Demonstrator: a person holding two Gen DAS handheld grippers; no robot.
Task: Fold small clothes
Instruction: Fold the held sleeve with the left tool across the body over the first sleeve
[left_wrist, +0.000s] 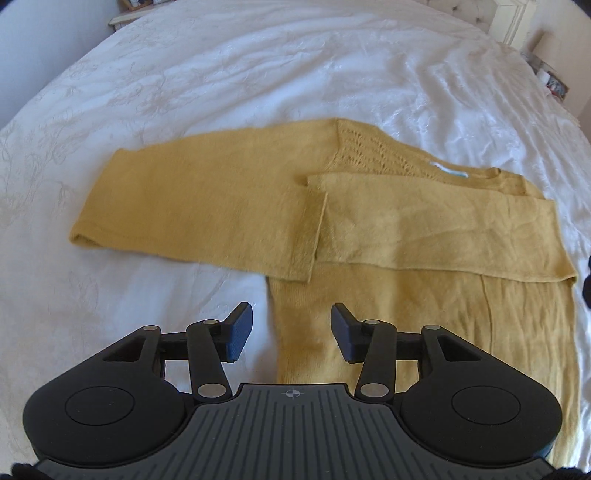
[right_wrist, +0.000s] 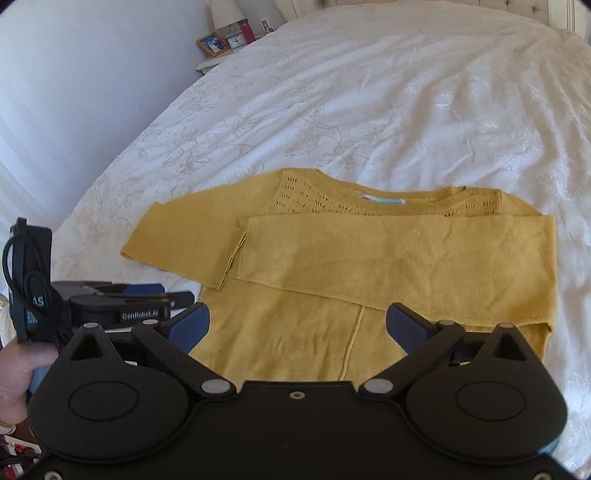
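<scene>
A mustard yellow knit sweater (left_wrist: 406, 229) lies flat on the white bed; it also shows in the right wrist view (right_wrist: 369, 258). Its right sleeve (right_wrist: 406, 251) is folded across the chest. Its left sleeve (left_wrist: 192, 206) lies stretched out to the left. My left gripper (left_wrist: 291, 328) is open and empty, just above the sweater's lower left edge. My right gripper (right_wrist: 297, 328) is open and empty over the sweater's lower body. The left gripper's body (right_wrist: 122, 306) shows at the left in the right wrist view.
The white embroidered bedspread (left_wrist: 258, 74) stretches around the sweater on all sides. A nightstand with a photo frame (right_wrist: 212, 44) and a lamp stands past the bed's far left. A headboard (left_wrist: 513, 18) is at the far right.
</scene>
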